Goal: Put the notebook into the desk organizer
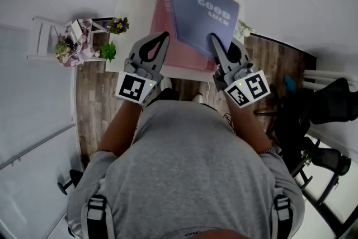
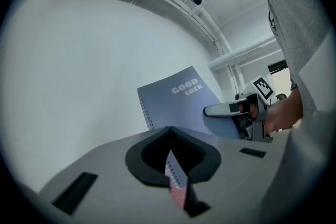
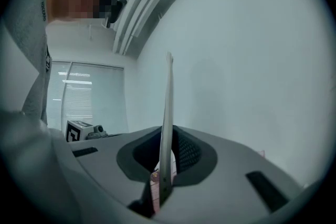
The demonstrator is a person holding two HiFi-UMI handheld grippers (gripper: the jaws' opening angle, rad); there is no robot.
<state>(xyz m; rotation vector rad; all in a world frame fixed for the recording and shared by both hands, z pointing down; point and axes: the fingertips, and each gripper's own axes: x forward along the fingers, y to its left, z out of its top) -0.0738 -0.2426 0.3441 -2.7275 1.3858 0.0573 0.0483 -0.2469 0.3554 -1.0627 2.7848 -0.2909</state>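
A blue-grey spiral notebook (image 1: 201, 14) printed GOOD LUCK stands lifted over the white desk, tilted. My right gripper (image 1: 215, 39) is shut on its lower edge. In the right gripper view the notebook (image 3: 168, 107) rises edge-on from between the jaws (image 3: 167, 131). Below it lies a pink desk organizer (image 1: 179, 53). My left gripper (image 1: 163, 36) is at its left edge. Its jaws (image 2: 169, 131) are shut on a thin pink, perforated edge (image 2: 177, 191). The left gripper view also shows the notebook (image 2: 178, 102) and the right gripper (image 2: 226, 110).
The white desk (image 1: 134, 8) stands against a white wall. Small flower pots (image 1: 117, 24) and a green plant (image 1: 108, 51) sit at its left edge. A white stand with a bouquet (image 1: 70, 42) is further left. A black chair (image 1: 330, 103) stands on the wooden floor at right.
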